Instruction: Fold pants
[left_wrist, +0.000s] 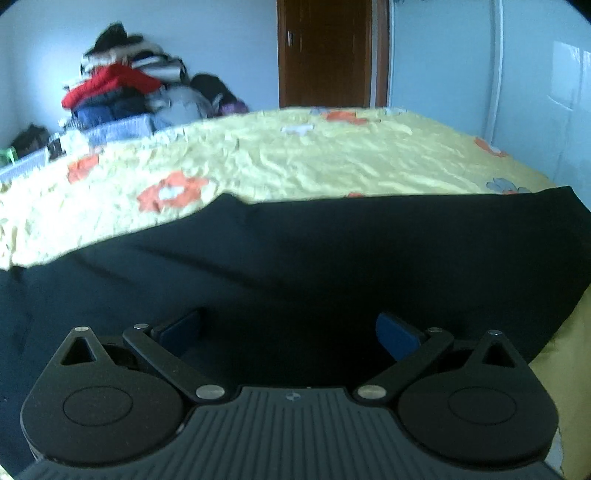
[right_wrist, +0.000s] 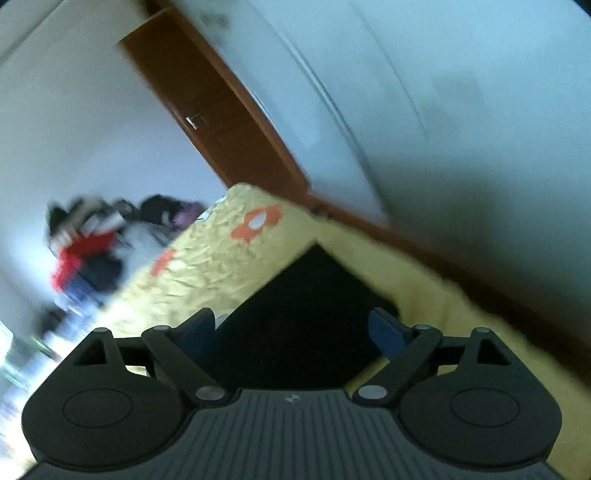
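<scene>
While both tools hang spread and holding nothing, the dark pants lie flat on the yellow floral bed, long axis running crosswise just ahead of the left tool; the right tool faces one corner of the cloth, seemingly at its right end.

Left gripper level, fingers spread wide; right gripper rolled sideways, fingers apart
</scene>
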